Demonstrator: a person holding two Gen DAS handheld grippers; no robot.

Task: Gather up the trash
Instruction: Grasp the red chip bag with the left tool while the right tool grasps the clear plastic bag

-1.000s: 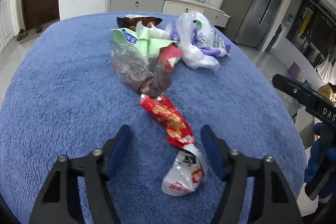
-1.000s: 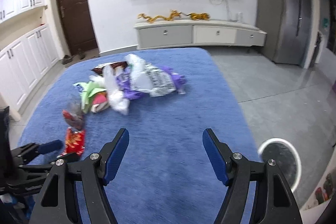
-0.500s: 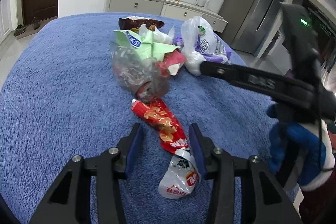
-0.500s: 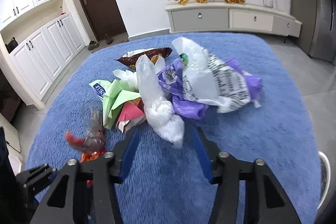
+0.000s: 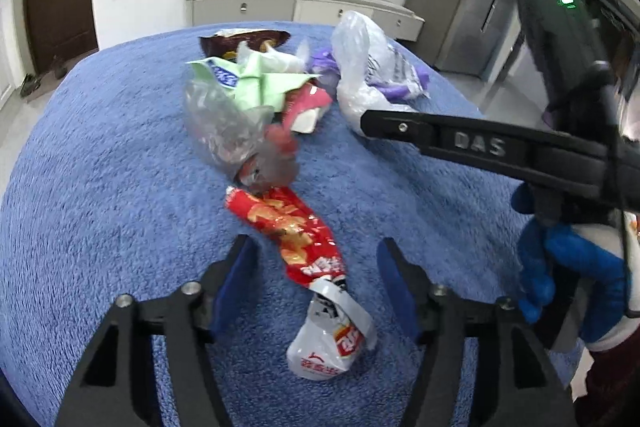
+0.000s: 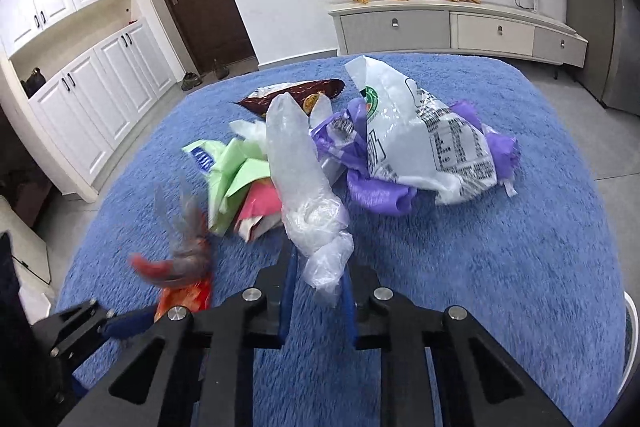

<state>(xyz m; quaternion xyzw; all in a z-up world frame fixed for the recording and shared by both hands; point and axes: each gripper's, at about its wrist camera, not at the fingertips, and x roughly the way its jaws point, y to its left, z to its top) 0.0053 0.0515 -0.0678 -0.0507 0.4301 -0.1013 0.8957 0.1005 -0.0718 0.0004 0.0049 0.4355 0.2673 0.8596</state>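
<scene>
Closing on trash: the right gripper (image 6: 316, 283) now has its fingers drawn in around the tail of the clear plastic bag (image 6: 304, 195); a second ago they stood wide apart over bare rug.
Grip status: blue pads touch or nearly touch the bag's knotted end; a firm pinch cannot be confirmed.
Clear plastic bag position: directly ahead of the right gripper, lying on the blue rug (image 6: 500, 267), leaning against the pile.
Left gripper (image 5: 316, 279): spread again after narrowing half a second ago; holds nothing.
Red snack wrapper (image 5: 292, 231): between the left fingers, flat on the rug, not gripped.
White packet (image 5: 332, 343): just below the wrapper, nearer the left gripper's body.
Remaining pile: green paper (image 6: 236, 171), white printed bag (image 6: 420, 143), purple bag (image 6: 376, 191), beyond the right gripper.
Task meaning: first pickup is likely under way; nothing collected yet.
</scene>
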